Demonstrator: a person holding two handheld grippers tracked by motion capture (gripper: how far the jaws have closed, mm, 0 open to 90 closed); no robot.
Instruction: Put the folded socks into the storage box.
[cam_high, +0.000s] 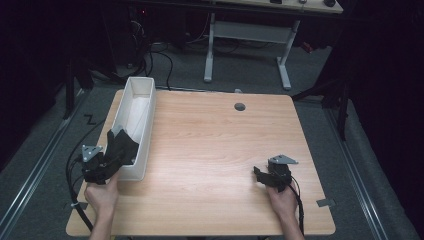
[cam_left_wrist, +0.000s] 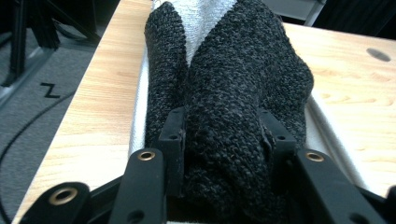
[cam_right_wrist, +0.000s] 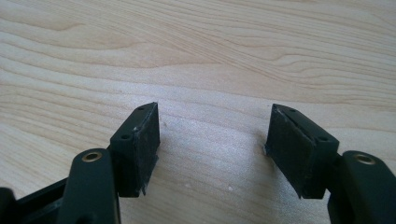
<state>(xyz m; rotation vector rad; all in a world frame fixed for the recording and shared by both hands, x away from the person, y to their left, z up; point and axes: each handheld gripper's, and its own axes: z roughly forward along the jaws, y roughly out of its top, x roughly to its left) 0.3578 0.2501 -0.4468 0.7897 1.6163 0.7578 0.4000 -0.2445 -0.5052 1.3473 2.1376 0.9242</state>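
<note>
Left gripper (cam_high: 107, 159), lower left, clamps dark knitted cloth (cam_left_wrist: 233, 102) over white bin (cam_high: 142, 85), not yet released; right gripper (cam_right_wrist: 212, 144) gapes empty.

1. In the high view, your left gripper (cam_high: 102, 162) has its jaw tips buried under the dark knitted cloth (cam_high: 121, 146), so you cannot see there where the pads meet it.
2. In the left gripper view, the knitted cloth (cam_left_wrist: 233, 93) covers most of the white bin (cam_left_wrist: 322, 116); you see just slivers of its wall on either side, and its floor beneath is hidden.
3. The cloth's near end runs off the bottom edge of that view, between the jaws.
4. In the high view, both your forearms are cut off by the bottom edge.
5. The room beyond the table (cam_high: 210, 145) is too dark to read.
</note>
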